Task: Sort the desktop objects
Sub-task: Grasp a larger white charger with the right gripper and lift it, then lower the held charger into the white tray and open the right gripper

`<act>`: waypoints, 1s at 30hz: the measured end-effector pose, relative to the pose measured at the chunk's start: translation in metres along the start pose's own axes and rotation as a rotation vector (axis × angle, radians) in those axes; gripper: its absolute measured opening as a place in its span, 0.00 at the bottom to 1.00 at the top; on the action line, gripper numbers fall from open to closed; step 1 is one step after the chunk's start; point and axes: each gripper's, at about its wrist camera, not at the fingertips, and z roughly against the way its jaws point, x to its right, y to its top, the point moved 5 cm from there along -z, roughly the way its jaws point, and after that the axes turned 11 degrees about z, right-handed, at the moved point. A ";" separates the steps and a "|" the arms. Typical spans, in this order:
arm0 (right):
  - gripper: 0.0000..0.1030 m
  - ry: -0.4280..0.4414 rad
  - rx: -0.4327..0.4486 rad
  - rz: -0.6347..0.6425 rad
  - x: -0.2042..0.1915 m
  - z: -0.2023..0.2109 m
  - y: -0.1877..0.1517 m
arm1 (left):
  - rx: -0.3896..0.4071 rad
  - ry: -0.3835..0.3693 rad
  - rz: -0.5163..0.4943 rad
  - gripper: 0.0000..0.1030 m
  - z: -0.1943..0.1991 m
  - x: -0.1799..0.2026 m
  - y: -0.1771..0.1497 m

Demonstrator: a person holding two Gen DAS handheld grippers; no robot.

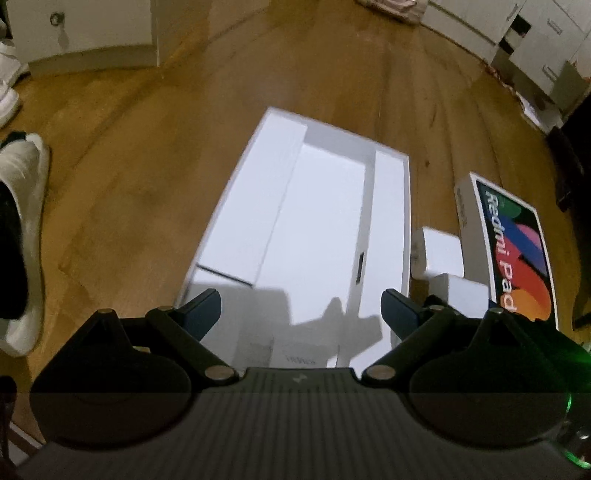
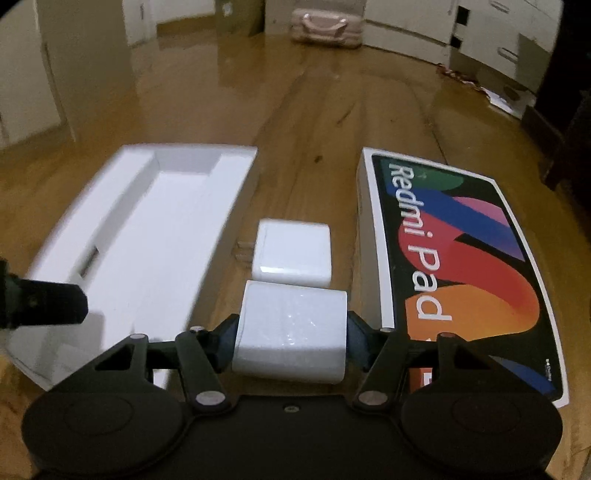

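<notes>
An open white box tray [image 1: 258,206] with recessed compartments lies on the wooden floor; it also shows in the right wrist view [image 2: 236,162]. My left gripper [image 1: 301,308] is open and empty, hovering over the tray's near end. My right gripper [image 2: 291,332] is shut on a white charger block [image 2: 291,328], held between both pads. A second white charger [image 2: 291,258] lies just beyond it on the floor. In the left wrist view both chargers [image 1: 439,254] sit right of the tray. The Redmi Pad box lid [image 2: 461,258] lies to the right.
The left gripper's finger [image 2: 48,308] shows at the left edge of the right wrist view, over the tray. A slipper [image 1: 22,240] lies at the left. White cabinets [image 2: 491,33] and a pink bag [image 2: 325,26] stand at the back. A dark cabinet [image 2: 569,129] stands at the right.
</notes>
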 end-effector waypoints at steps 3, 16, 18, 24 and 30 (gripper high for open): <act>0.63 0.035 0.060 -0.039 0.006 0.014 0.013 | 0.019 0.003 0.010 0.92 0.004 -0.004 0.003; 0.63 0.294 0.131 0.024 -0.030 0.028 0.051 | 0.071 -0.081 0.060 0.89 0.032 -0.020 0.019; 0.63 0.329 0.159 0.084 -0.053 0.028 0.054 | 0.113 0.016 0.026 0.92 0.038 -0.026 0.024; 0.63 0.412 0.237 0.204 -0.102 0.020 0.039 | 0.101 -0.029 0.100 0.92 0.030 -0.045 0.026; 0.63 0.384 0.156 0.205 -0.110 0.001 0.037 | 0.058 -0.074 0.100 0.92 0.014 -0.041 0.022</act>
